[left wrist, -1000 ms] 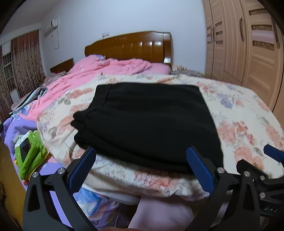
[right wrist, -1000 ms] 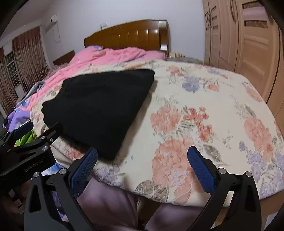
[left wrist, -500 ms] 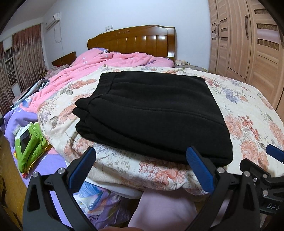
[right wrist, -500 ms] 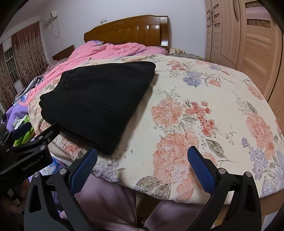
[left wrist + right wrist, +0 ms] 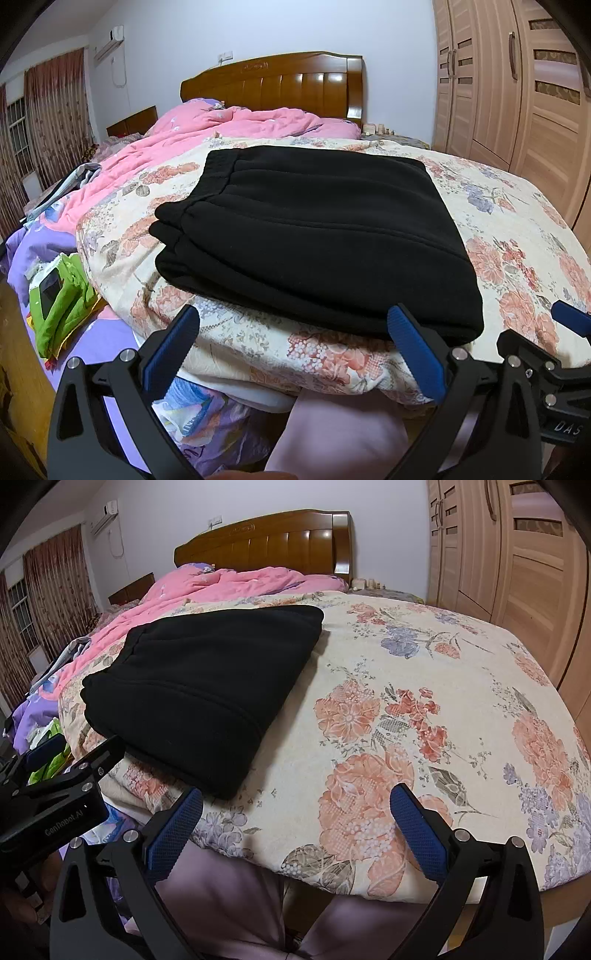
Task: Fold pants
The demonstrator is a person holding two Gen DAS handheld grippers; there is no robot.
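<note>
The black fleece pants [image 5: 317, 236] lie folded in a flat rectangular stack on the floral cream bedspread [image 5: 424, 709], near the bed's foot edge. The left gripper [image 5: 291, 343] hovers just short of the stack's near edge, its blue-padded jaws wide apart, holding and touching nothing. The right gripper [image 5: 295, 819] hangs beside it over bare bedspread, jaws equally spread and empty.
</note>
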